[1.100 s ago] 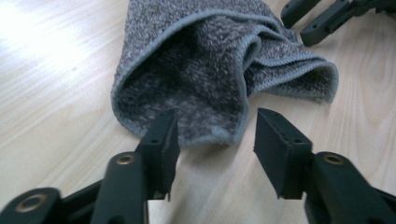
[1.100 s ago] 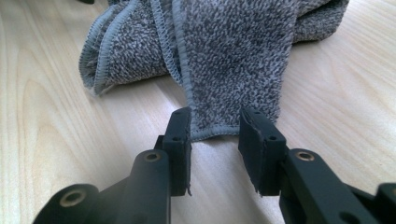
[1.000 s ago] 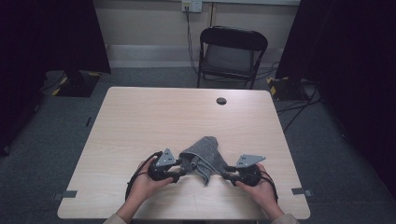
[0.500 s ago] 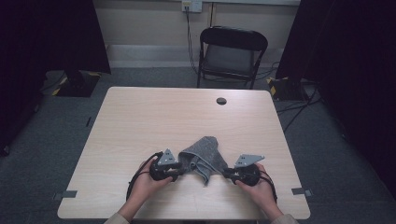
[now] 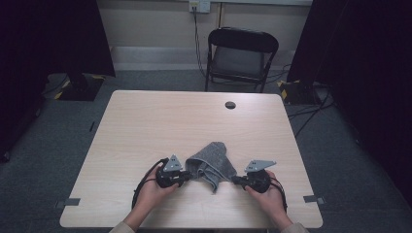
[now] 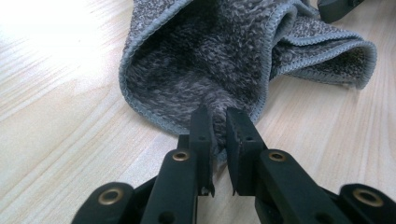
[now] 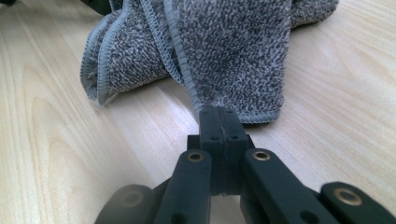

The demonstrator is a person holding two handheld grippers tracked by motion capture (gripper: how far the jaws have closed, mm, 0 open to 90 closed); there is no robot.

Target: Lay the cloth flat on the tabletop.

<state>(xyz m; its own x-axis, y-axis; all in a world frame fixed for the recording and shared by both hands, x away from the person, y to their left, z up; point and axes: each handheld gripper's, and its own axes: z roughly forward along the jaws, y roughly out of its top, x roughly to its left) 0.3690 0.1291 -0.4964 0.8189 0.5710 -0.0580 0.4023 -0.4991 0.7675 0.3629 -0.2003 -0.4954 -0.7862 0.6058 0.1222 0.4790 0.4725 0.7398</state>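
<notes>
Grey towel (image 5: 210, 163) bunched near the desk's (image 5: 145, 126) front edge — left tongs (image 5: 186, 175) and right tongs (image 5: 235, 180) each pinch a corner. Bare wood around it — a dark round cap (image 5: 230, 105) far back, a black chair (image 5: 241, 57) beyond.

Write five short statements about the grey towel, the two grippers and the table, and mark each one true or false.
1. The right gripper is shut on a hemmed corner of the grey fluffy terry towel. True.
2. The left gripper hovers wide open, far from the towel. False: its jaws stand close together with the towel's edge between them.
3. The towel lies spread flat in a neat square. False: it is bunched and folded between the two grippers.
4. A small round black disc sits near the far edge of the light wooden table. True.
5. The black folding chair stands on top of the table. False: it stands on the floor beyond the table.
</notes>
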